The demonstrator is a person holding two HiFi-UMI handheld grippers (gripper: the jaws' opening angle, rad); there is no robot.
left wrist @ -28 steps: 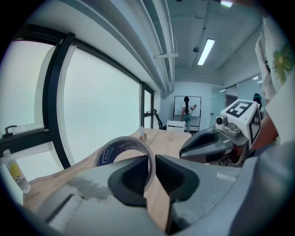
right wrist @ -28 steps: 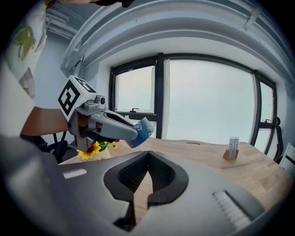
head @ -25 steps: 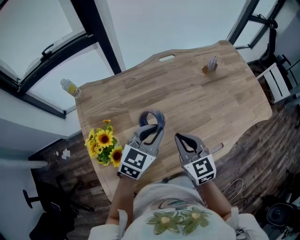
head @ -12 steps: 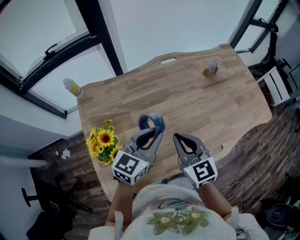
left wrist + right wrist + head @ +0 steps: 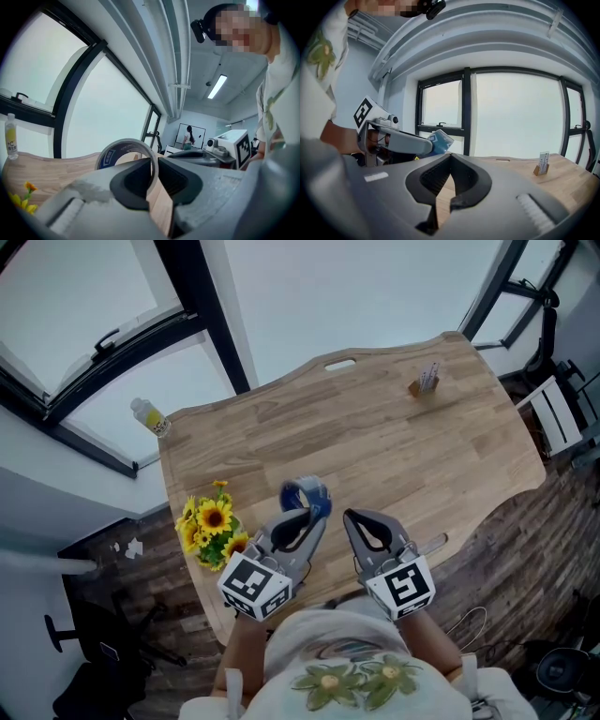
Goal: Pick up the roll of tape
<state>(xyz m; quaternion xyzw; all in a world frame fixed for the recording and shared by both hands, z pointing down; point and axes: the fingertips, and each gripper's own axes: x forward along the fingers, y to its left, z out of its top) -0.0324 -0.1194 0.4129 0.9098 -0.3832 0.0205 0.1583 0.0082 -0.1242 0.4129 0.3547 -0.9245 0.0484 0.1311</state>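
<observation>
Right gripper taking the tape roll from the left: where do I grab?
Probably the free arc of the tape roll beyond the left gripper, which pinches its wall. The ring is thin and hollow, so open the shut right gripper and come from the far side, one jaw through the hole.

The roll of tape (image 5: 307,493) is blue with a pale rim. The desk (image 5: 394,442) is light brown striped wood. The flowers (image 5: 212,518) are yellow with dark middles. The left tongs (image 5: 308,515) and right tongs (image 5: 354,518) are grey, each with a black-and-white square pattern.
</observation>
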